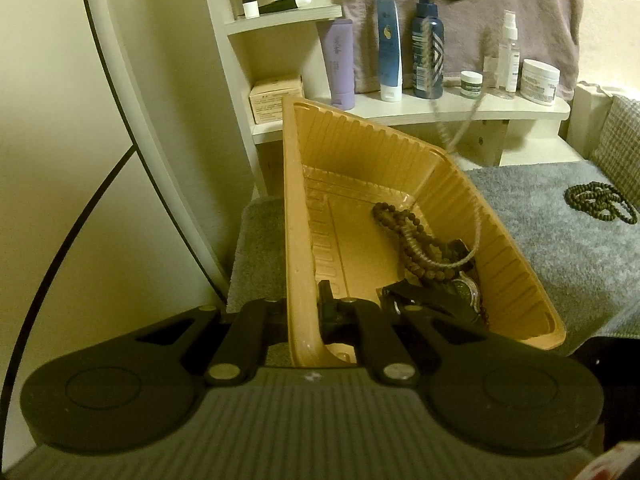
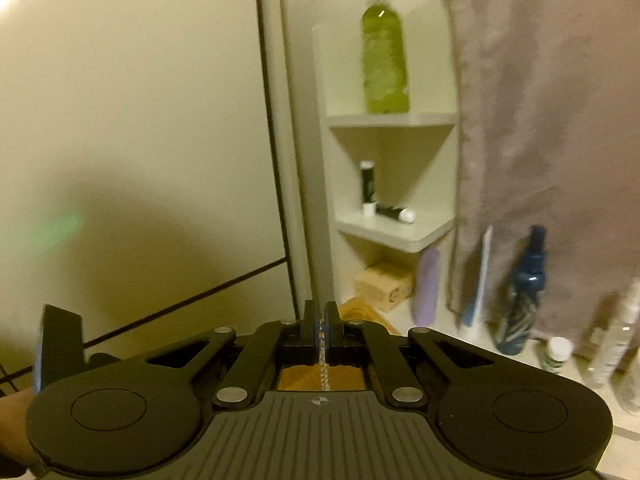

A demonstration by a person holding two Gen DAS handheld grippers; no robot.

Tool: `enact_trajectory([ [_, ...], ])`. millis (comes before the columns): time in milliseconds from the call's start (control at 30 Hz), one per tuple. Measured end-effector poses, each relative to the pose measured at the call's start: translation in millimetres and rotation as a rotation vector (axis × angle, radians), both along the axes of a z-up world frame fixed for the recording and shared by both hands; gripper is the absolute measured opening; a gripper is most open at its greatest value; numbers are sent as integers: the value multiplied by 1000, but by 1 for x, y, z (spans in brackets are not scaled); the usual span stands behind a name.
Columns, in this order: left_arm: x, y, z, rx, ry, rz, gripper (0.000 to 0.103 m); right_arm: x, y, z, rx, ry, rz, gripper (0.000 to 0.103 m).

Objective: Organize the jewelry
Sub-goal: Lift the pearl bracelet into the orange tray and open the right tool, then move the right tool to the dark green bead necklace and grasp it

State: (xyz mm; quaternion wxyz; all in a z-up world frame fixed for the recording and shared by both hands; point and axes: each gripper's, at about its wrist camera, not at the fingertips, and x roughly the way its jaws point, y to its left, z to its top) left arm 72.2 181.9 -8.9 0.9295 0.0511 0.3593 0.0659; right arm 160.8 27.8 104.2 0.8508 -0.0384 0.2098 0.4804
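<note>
Jaws of the right gripper (image 2: 321,330) are closed on a thin pale chain (image 1: 460,136), which hangs from it in a long blurred loop; the lower end already lies inside the tan tray (image 1: 298,216), on top of the brown bead necklace (image 1: 404,236) and the watch (image 1: 460,292). The left gripper (image 1: 304,312) is clamped on the near wall of this tray and keeps it tilted on the grey towel (image 1: 560,248).

I judge the step to be the placing of the chain. The next move calls for lowering the right gripper above the tray and only then opening it, so that the loop does not fall over the rim. This gripper is high, pointing toward the shelves. A dark bead necklace (image 1: 600,202) waits on the towel, well apart.
</note>
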Motion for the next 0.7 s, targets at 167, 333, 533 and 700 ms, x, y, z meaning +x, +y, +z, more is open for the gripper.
enact_trajectory([
  [167,0,1,-1,-7,-2,5,5,21,9,-29,-38,79,-20,2],
  [333,0,1,-1,-11,-1,6,5,30,7,-58,-72,182,-16,3],
  [533,0,1,-1,-11,2,8,5,34,-9,-66,-43,227,-21,5],
  [700,1,1,-1,-10,0,11,5,34,-57,-54,63,226,-160,47],
])
